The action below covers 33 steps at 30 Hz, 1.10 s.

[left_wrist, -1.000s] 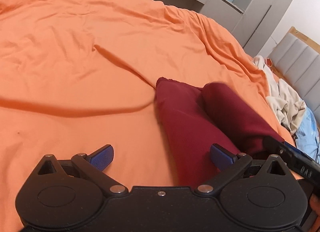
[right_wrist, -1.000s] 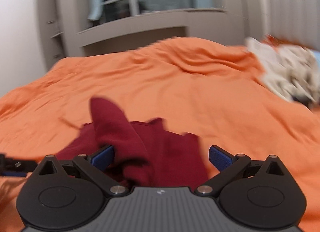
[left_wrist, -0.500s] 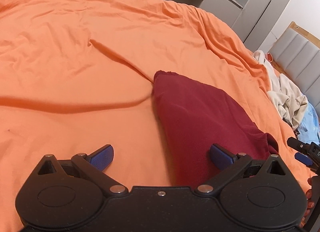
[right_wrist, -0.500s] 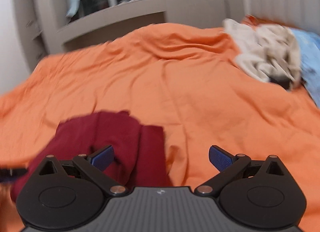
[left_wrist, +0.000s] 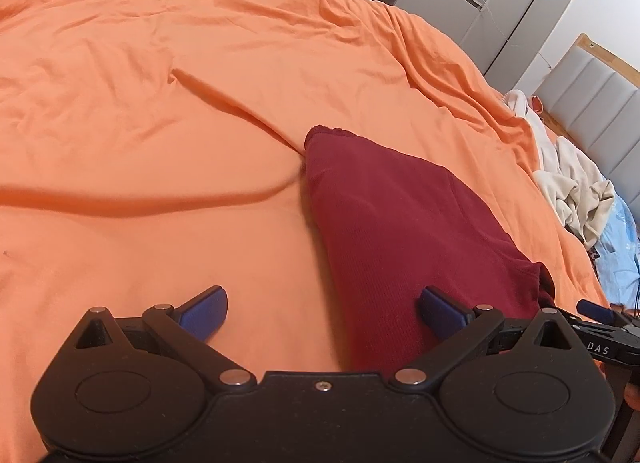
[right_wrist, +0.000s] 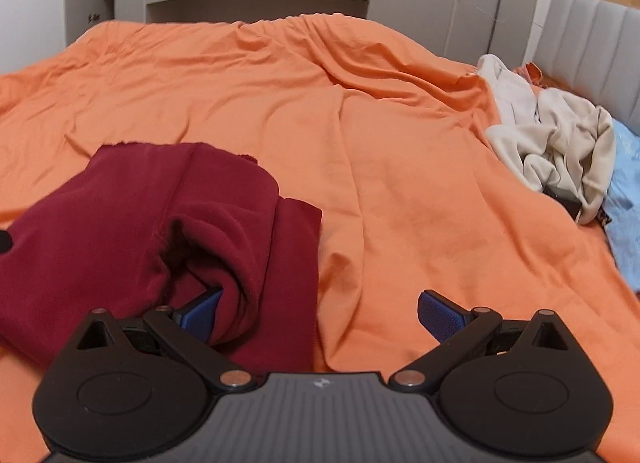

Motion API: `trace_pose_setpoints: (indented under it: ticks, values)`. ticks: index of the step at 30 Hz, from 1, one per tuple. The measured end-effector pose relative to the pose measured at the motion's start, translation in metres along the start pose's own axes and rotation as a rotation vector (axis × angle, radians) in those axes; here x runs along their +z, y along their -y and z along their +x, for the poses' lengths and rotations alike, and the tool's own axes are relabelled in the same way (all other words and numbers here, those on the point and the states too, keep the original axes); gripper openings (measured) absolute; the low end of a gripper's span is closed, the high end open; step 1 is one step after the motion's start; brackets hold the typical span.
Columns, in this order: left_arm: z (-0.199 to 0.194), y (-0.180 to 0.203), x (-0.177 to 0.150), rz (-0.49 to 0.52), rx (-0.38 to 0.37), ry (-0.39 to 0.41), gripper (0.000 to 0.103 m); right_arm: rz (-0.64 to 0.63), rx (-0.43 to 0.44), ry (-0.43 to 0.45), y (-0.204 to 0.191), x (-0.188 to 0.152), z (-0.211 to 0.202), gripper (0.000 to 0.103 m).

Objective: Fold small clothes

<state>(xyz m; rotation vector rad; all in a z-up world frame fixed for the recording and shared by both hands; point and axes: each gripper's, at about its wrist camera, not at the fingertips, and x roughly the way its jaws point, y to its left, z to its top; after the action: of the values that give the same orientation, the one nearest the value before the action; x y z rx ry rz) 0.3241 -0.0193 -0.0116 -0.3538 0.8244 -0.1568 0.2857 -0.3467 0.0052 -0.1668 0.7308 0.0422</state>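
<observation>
A dark red garment lies on the orange bed cover. From the left wrist view it looks smooth and folded into a long wedge, with a narrow hemmed end toward 12 o'clock. From the right wrist view the same garment looks less tidy: its near side is rolled into thick soft folds with a dark hollow between them, and a flat layer sticks out at 3 o'clock of the roll.

The near end of the garment is cut off by the gripper bodies in both views, so how it ends there cannot be seen. A pile of cream clothes and something light blue lie well apart at about 2 o'clock, near the padded headboard.

The left gripper has its fingers spread wide and holds nothing; its right finger is over the garment edge, the left one over bare cover. The right gripper is also wide apart and empty; its left finger is half hidden behind the rolled fold, its other finger is over bare cover. Whether the fingers touch the cloth cannot be told.
</observation>
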Motion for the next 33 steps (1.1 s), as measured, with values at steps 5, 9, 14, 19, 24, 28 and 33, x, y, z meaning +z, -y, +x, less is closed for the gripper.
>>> trace_pose_setpoints:
  ticks: [5, 9, 14, 19, 24, 28, 33]
  values:
    - [0.001, 0.0, -0.001, 0.005, -0.004, -0.005, 0.102, -0.047, 0.057, 0.018, 0.005, -0.001, -0.011, 0.103]
    - [0.001, 0.001, -0.001, 0.006, 0.001, -0.005, 0.102, 0.083, 0.14, 0.107, 0.028, 0.004, -0.027, 0.103]
    - [0.003, 0.001, -0.003, 0.016, 0.003, -0.004, 0.102, 0.149, 0.146, 0.151, 0.033, 0.005, -0.026, 0.103]
    - [0.004, 0.002, -0.005, 0.023, 0.005, -0.001, 0.102, 0.289, 0.256, 0.15, 0.034, 0.002, -0.013, 0.102]
    - [0.004, 0.002, -0.005, 0.023, 0.006, 0.0, 0.102, 0.459, 0.358, 0.144, 0.037, 0.005, 0.008, 0.086]
    - [0.004, 0.002, -0.005, 0.024, 0.006, 0.0, 0.103, 0.544, 0.365, 0.097, 0.043, -0.002, 0.021, 0.061]
    - [0.005, 0.003, -0.005, 0.028, 0.006, -0.004, 0.103, 0.617, 0.419, 0.06, 0.049, -0.01, 0.029, 0.032]
